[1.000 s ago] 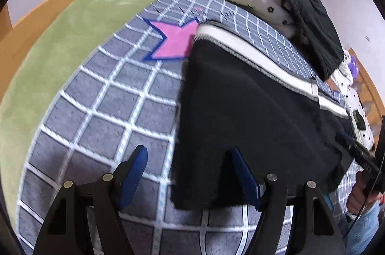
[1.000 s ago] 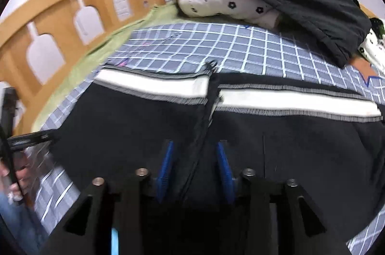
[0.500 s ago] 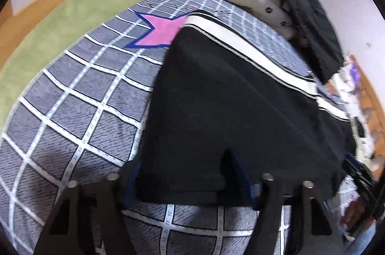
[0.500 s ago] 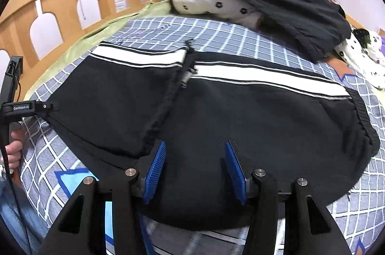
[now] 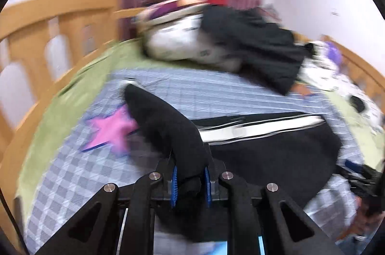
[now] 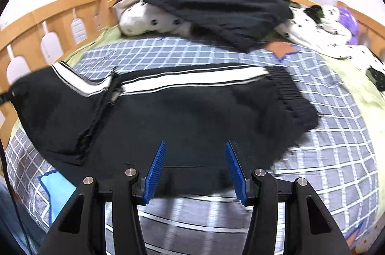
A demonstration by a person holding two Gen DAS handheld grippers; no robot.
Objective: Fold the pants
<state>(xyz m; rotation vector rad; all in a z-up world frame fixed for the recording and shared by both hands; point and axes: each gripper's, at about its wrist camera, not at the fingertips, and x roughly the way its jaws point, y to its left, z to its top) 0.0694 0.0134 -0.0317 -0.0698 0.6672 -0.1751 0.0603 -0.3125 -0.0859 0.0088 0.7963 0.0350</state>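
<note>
Black pants [image 6: 192,110] with a white side stripe lie across the checked bedspread, waistband to the right. My left gripper [image 5: 190,179] is shut on the leg end of the pants [image 5: 168,125] and lifts it off the bed; that view is blurred. The lifted end shows at the left edge of the right wrist view [image 6: 31,86]. My right gripper [image 6: 196,171] is open and empty, its blue pads just above the near edge of the pants.
A grey checked bedspread [image 6: 336,158] with a pink star [image 5: 113,130] covers the bed. Pillows and another black garment [image 6: 216,7] are piled at the far end. A wooden bed rail [image 6: 48,21] runs along the left. A green sheet [image 5: 72,91] lies beside it.
My left gripper closed on the leg end and raised it, swinging toward the waistband. My right gripper opened wider and drew back to the pants' near edge.
</note>
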